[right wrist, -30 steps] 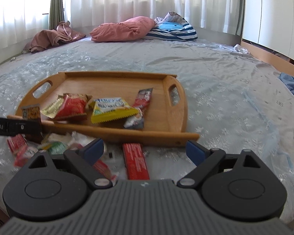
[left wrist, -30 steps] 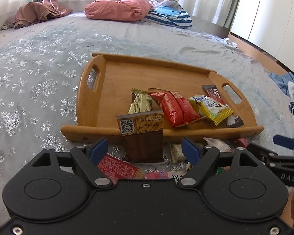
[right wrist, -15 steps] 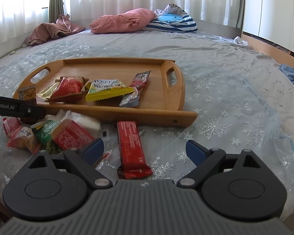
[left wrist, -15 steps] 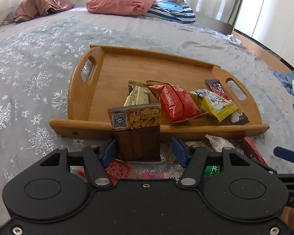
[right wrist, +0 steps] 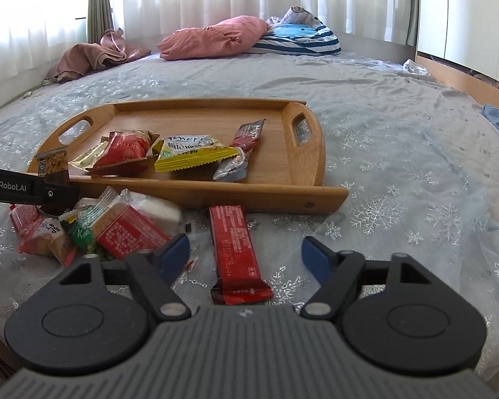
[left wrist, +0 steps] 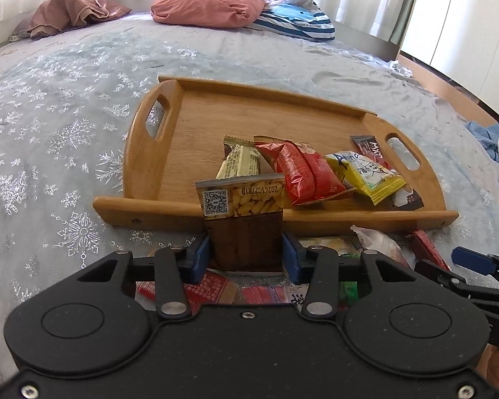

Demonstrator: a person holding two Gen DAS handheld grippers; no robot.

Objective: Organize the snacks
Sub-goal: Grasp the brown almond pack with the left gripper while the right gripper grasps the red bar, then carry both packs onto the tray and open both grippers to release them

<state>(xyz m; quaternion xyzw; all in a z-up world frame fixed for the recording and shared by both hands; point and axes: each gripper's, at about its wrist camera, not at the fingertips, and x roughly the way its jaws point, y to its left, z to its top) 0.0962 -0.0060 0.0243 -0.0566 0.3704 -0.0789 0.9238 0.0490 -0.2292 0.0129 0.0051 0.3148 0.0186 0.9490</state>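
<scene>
- The bed (right wrist: 399,126), under a pale cover with silver snowflakes, carries everything else.
- The wooden tray (left wrist: 189,123) is the landmark: it lies flat on the cover, handle slots at both short ends.
- On the tray, toward its near rim, lie a pale gold packet (left wrist: 239,163), a red packet (left wrist: 302,173), a yellow packet (left wrist: 366,176) and a dark sachet (left wrist: 371,146), overlapping in a row.
- The left gripper (left wrist: 246,257) sits just before the tray's near rim; its jaws are closing, and the blue pads touch both sides of the peanut packet (left wrist: 244,212), which stands upright against that rim.
- The right gripper (right wrist: 244,256) hangs before the tray's near rim too; its jaws are closing but still wide, pads clear of the red bar (right wrist: 236,246) lying flat between them.
- A heap of loose snacks (right wrist: 116,226) lies on the cover beside that bar, just outside the tray.
</scene>
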